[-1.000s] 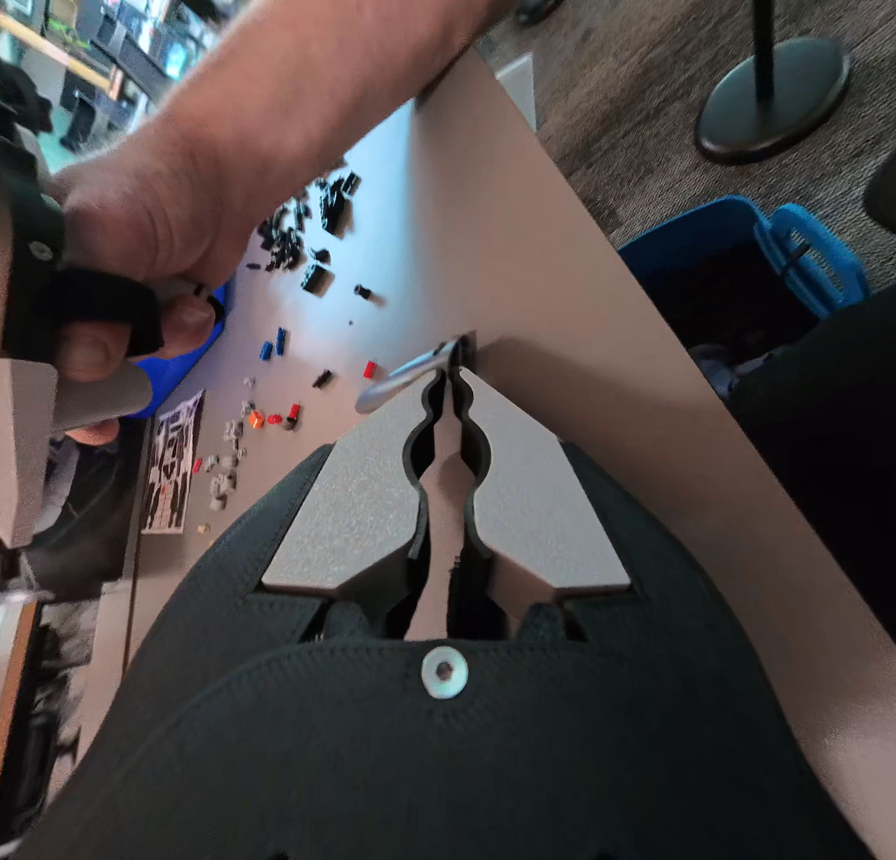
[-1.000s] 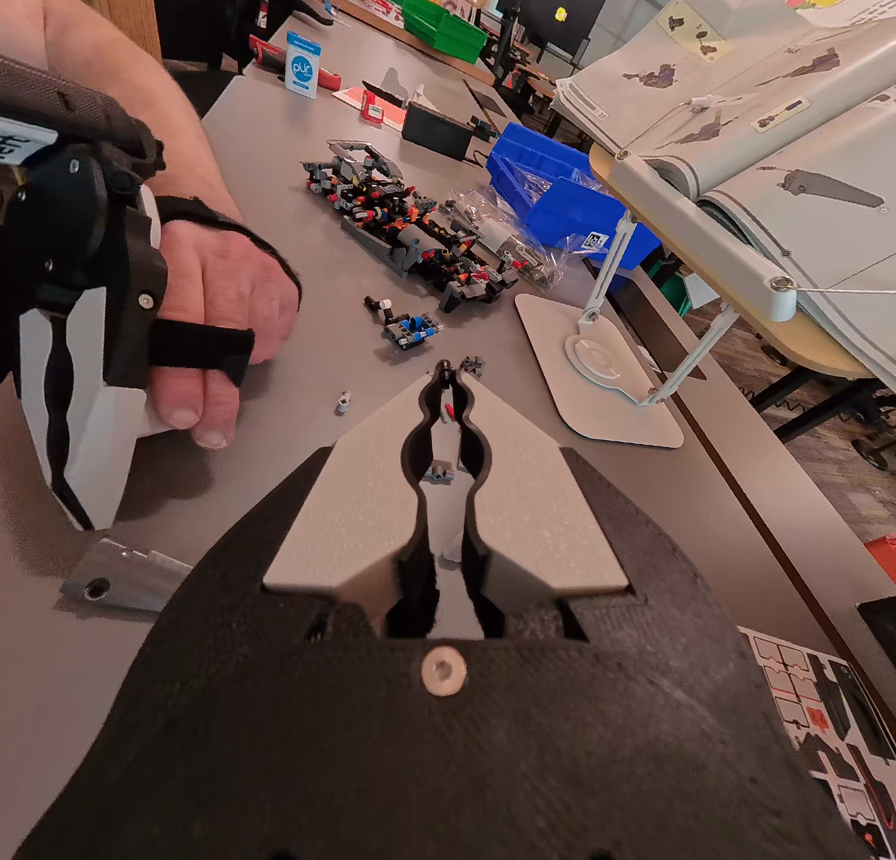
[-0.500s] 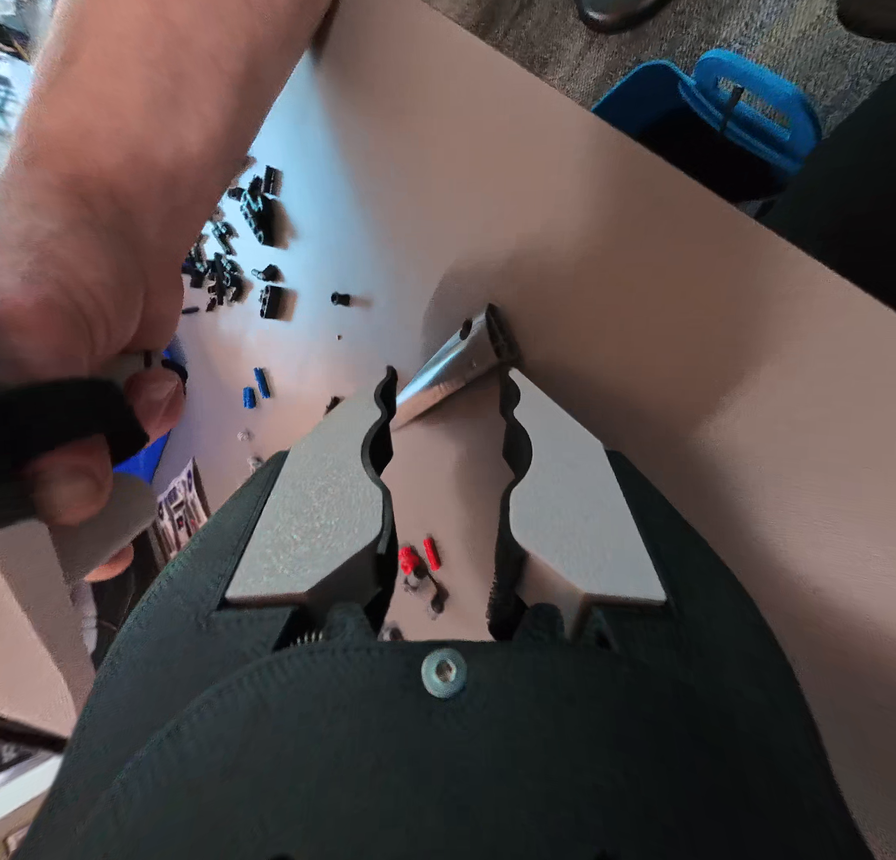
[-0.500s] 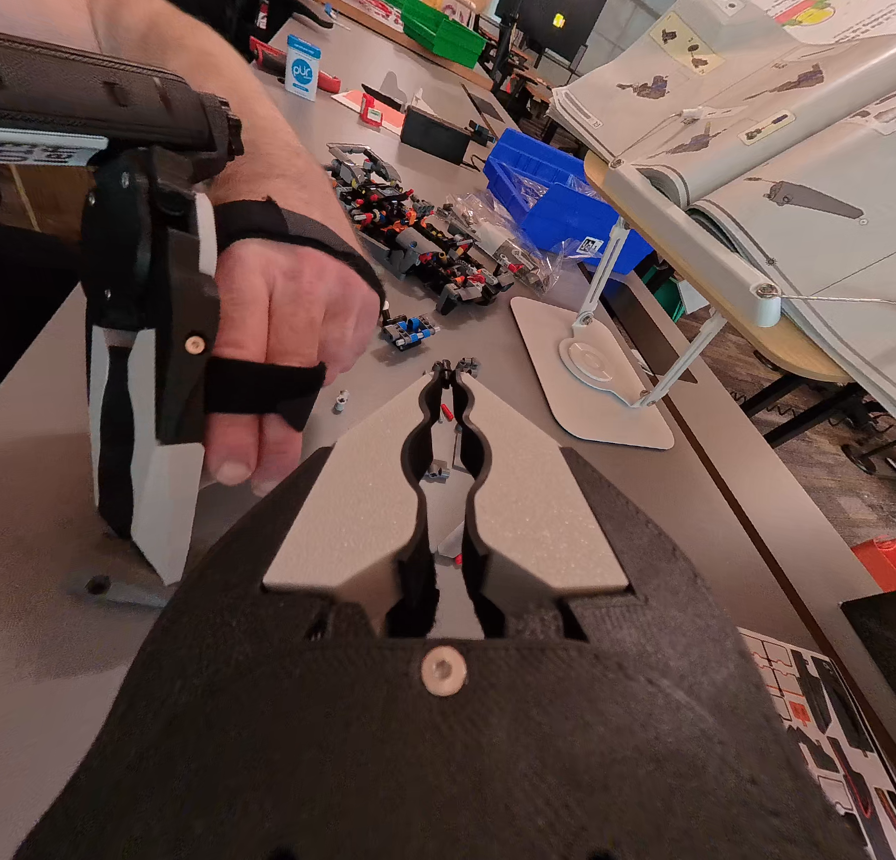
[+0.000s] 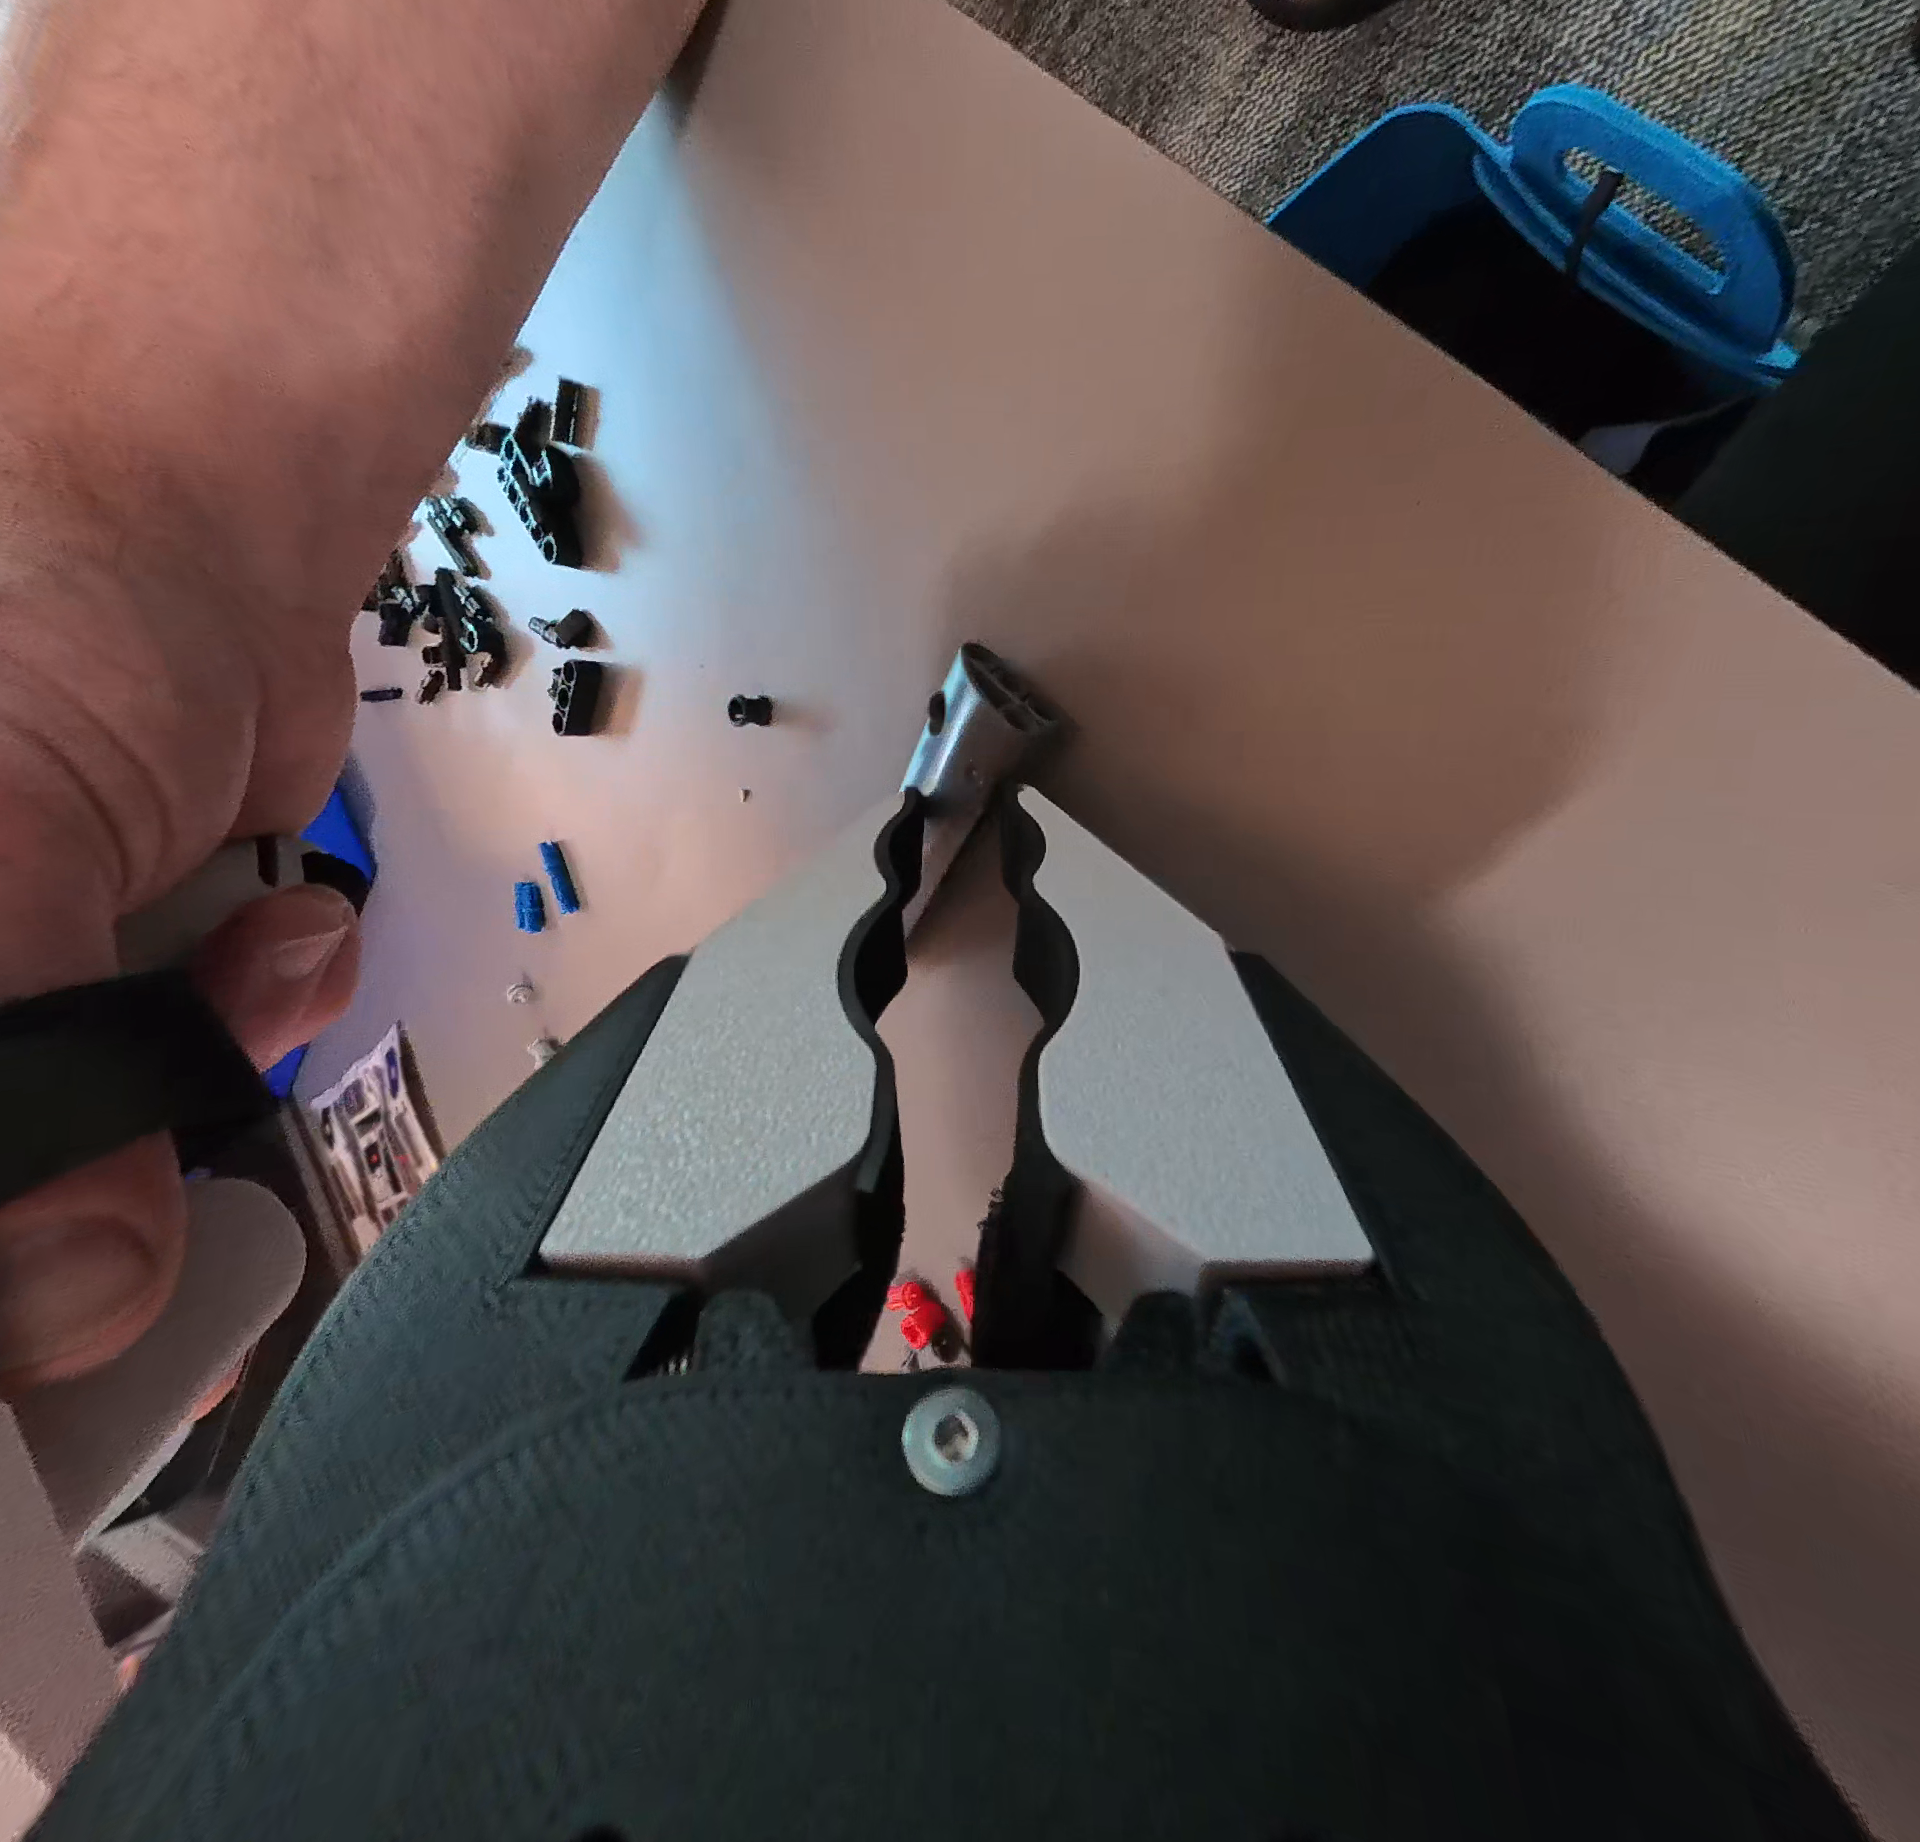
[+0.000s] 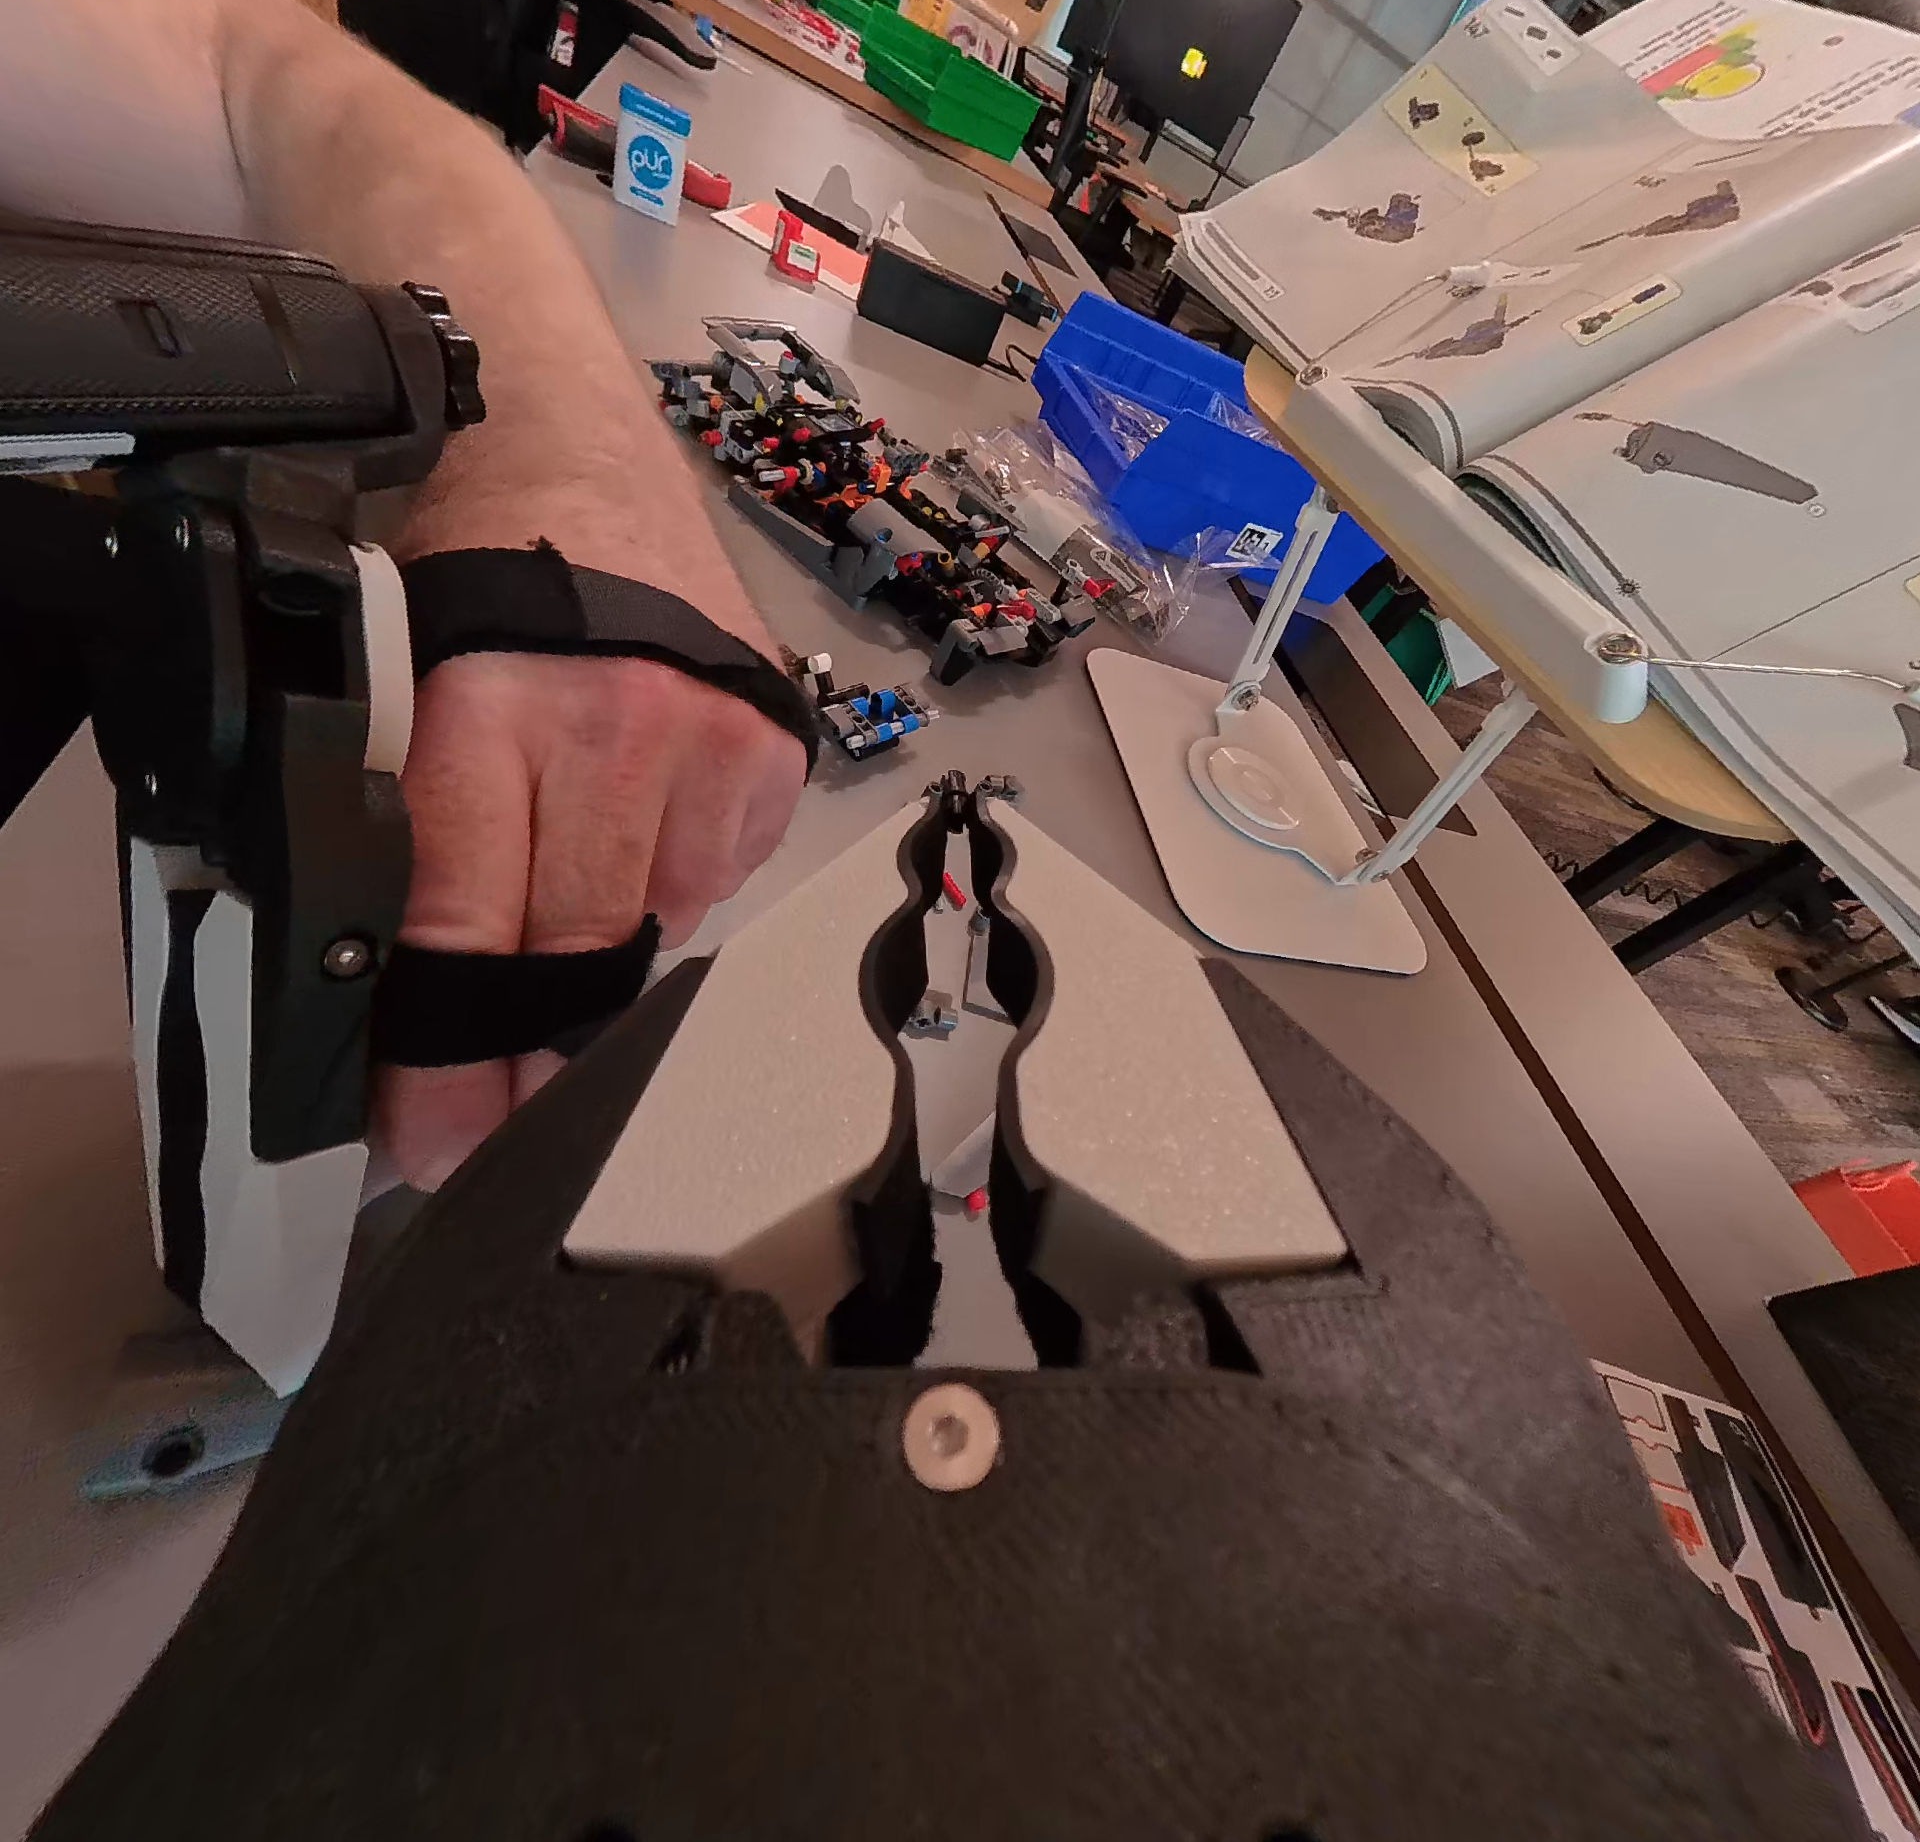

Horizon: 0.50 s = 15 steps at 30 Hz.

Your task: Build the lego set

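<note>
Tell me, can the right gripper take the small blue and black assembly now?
Probably not yet: the right gripper is shut on a small black piece, though the way to the assembly looks free.

table (image 5: 1299,566) tan | pins (image 5: 545,890) blue | connectors (image 5: 914,1309) red | bin (image 6: 1195,442) blue | trays (image 6: 935,78) green

**Camera set-up, both wrists**

My left wrist view sits low and close over the table (image 5: 1299,504), rolled sideways, facing its near edge, with carpet (image 5: 1558,47) and a blue bin (image 5: 1538,223) beyond. My right wrist view looks level along the table (image 6: 790,182) toward the far room, past the part-built model (image 6: 862,504). Both share the tabletop and the grey panel piece (image 5: 966,743), seen at lower left (image 6: 166,1449) in the right view.
</note>
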Motion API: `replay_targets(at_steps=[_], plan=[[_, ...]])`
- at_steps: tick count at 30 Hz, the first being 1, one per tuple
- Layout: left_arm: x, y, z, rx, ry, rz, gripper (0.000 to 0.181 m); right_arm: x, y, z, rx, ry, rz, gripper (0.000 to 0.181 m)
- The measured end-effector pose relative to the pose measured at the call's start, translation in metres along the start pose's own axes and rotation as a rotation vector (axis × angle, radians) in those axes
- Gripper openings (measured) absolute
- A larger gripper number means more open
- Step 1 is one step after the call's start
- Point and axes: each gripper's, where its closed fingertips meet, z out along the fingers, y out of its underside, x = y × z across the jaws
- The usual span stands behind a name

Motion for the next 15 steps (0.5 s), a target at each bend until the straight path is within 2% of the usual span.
replay_targets(at_steps=[8, 15], plan=[[-0.008, 0.006, -0.005, -0.022, -0.149, -0.055, 0.006, 0.001, 0.0, -0.001, -0.002, 0.009, -0.005, 0.002], [-0.014, 0.016, -0.026, -0.04, -0.256, -0.116, 0.006, 0.003, 0.005, 0.001, -0.019, 0.017, -0.003, 0.002]])
